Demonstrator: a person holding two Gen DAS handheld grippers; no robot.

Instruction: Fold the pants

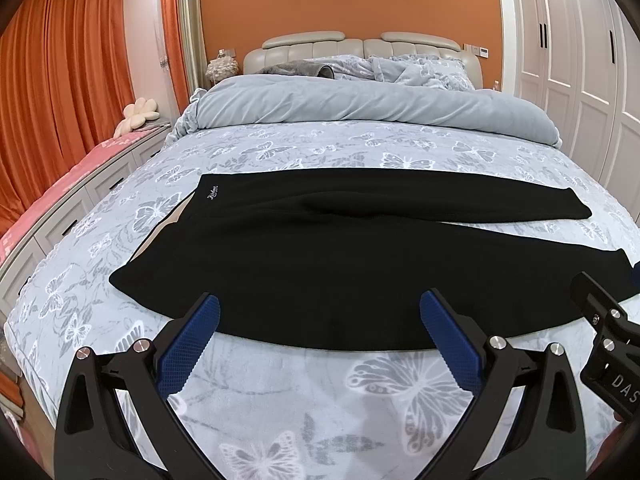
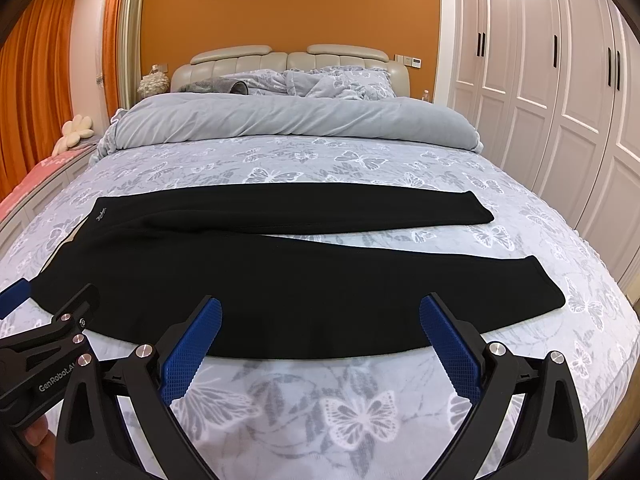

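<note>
While both grippers (image 1: pixel 320 312) gape, pants (image 1: pixel 320 264) lie ahead (flat).

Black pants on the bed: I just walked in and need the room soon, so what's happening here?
A person holds a gripper in each hand over the pants, which lie spread flat across the bed, waistband to the left and legs to the right. The left gripper and right gripper are both open at the pants' near edge, gripping nothing. No fold has been made yet.
</note>
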